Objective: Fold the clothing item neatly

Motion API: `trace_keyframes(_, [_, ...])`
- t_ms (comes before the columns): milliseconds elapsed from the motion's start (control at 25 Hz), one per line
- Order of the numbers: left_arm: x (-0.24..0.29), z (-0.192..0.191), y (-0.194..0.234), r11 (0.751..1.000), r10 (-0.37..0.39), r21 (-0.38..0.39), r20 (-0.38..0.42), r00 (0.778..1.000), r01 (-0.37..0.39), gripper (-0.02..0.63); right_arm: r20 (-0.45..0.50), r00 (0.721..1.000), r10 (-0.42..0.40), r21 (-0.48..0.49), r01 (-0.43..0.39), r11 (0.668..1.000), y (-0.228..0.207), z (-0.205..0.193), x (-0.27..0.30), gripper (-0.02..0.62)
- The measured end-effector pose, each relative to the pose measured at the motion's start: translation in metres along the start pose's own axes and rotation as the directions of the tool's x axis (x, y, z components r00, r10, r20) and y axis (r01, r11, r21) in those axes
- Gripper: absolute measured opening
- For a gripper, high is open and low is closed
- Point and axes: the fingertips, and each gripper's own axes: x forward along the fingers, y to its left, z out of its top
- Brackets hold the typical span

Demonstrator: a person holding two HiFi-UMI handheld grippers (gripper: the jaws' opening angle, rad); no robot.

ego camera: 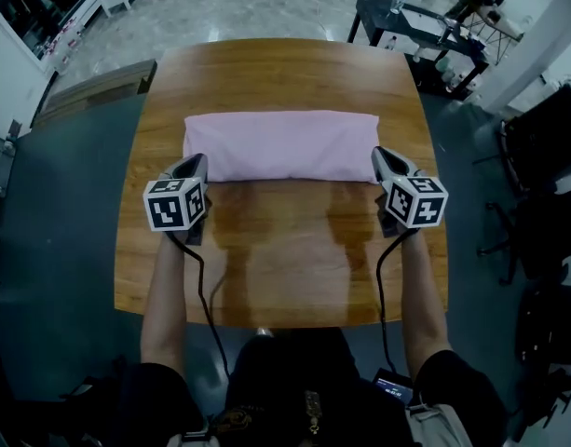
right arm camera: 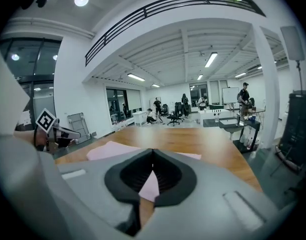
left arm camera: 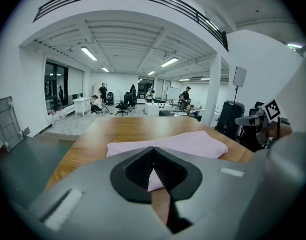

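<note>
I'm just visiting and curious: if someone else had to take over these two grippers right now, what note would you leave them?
Left gripper: shut, by the cloth's near left corner; no cloth seen lifted.
Right gripper: shut, by the near right corner, likewise.
Cloth: lies flat on the table as a long folded band.
Done: it seems folded lengthwise.
To do: probably fold the ends in to make it compact.
</note>
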Motion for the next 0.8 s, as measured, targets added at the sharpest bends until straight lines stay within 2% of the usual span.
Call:
trace_keyframes(160, [-0.035, -0.005, -0.025, 0.998, -0.061, 0.005, 0.065, 0.996, 0.061, 0.008, 0.007, 1.0, -0.004, 0.017, 0.003, 1.0, 0.04, -0.02, -0.032, 0.003])
trace_keyframes(400, [-0.104, -0.048, -0.077, 0.981, -0.193, 0.012, 0.092, 0.977, 0.192, 0.008, 0.072, 0.996, 0.058, 0.06, -0.062, 0.996, 0.123, -0.047, -0.095, 0.003])
trace_keyframes(600, [-0.17, -0.066, -0.119, 0.959, -0.279, 0.072, 0.097, 0.955, 0.273, 0.008, 0.105, 0.988, 0.116, 0.018, -0.119, 0.993, 0.196, -0.053, -0.15, 0.003])
trace_keyframes(800, [-0.232, -0.063, -0.149, 0.944, -0.324, 0.122, 0.15, 0.934, 0.308, 0.008, 0.158, 0.978, 0.135, -0.024, -0.133, 0.991, 0.251, -0.049, -0.204, 0.003])
